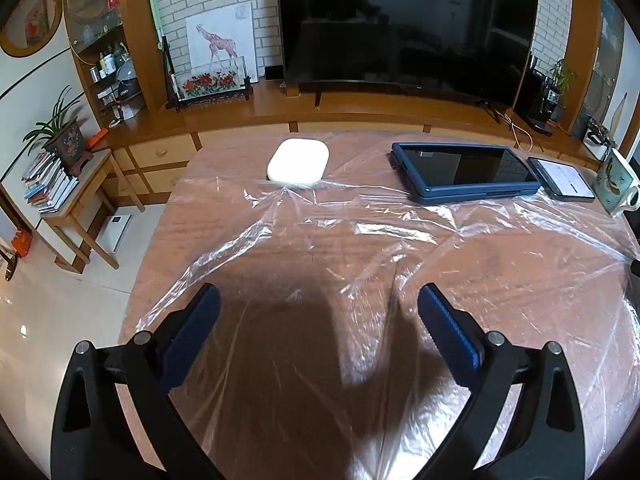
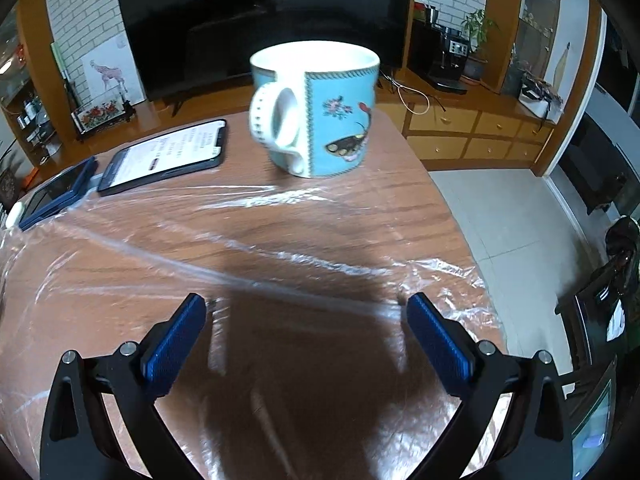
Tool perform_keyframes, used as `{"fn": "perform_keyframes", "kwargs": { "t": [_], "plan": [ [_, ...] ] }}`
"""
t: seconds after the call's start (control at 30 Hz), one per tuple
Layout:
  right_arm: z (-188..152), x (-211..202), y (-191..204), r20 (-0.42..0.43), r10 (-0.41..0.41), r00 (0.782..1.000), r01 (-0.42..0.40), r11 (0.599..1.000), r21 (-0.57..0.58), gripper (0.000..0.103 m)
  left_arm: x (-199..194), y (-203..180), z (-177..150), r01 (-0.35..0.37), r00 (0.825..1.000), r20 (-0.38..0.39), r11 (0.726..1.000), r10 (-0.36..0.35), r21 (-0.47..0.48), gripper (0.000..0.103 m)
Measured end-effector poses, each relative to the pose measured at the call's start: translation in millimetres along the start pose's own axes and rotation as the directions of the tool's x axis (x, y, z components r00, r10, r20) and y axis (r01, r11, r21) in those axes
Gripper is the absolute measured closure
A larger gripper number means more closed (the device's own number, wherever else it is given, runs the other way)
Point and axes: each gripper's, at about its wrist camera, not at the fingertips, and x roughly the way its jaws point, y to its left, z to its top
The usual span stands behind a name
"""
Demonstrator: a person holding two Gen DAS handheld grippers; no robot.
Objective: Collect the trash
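Jaws of both my left gripper (image 1: 319, 312) and right gripper (image 2: 306, 322) stand wide, holding nothing, low over the crinkled plastic film (image 1: 360, 240) covering the bench (image 2: 360, 200). I judge I'm approaching; next, pinch the film. Beyond, mug (image 2: 320, 112) at twelve o'clock, tablet (image 1: 464, 172) at one.

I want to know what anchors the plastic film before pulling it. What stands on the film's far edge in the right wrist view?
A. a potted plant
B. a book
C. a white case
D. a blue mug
D: the blue mug stands on the far edge of the clear plastic film.
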Motion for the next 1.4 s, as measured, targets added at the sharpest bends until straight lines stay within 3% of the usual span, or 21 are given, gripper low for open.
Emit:
{"fn": "perform_keyframes", "kwargs": {
  "t": [0.53, 1.4],
  "plan": [
    [9.4, 12.7, -2.0, 0.011, -0.028, 1.0, 0.028, 0.999, -0.016, 0.004, 22.0, 7.0, 0.6, 0.007, 0.998, -0.065, 0.999, -0.009, -0.037, 0.002],
    [9.8, 12.3, -1.1, 0.011, -0.028, 1.0, 0.028, 0.999, -0.016, 0.004, 22.4, 7.9, 0.4, 0.008, 0.998, -0.066, 0.999, -0.011, -0.038, 0.001]
  ]
}}
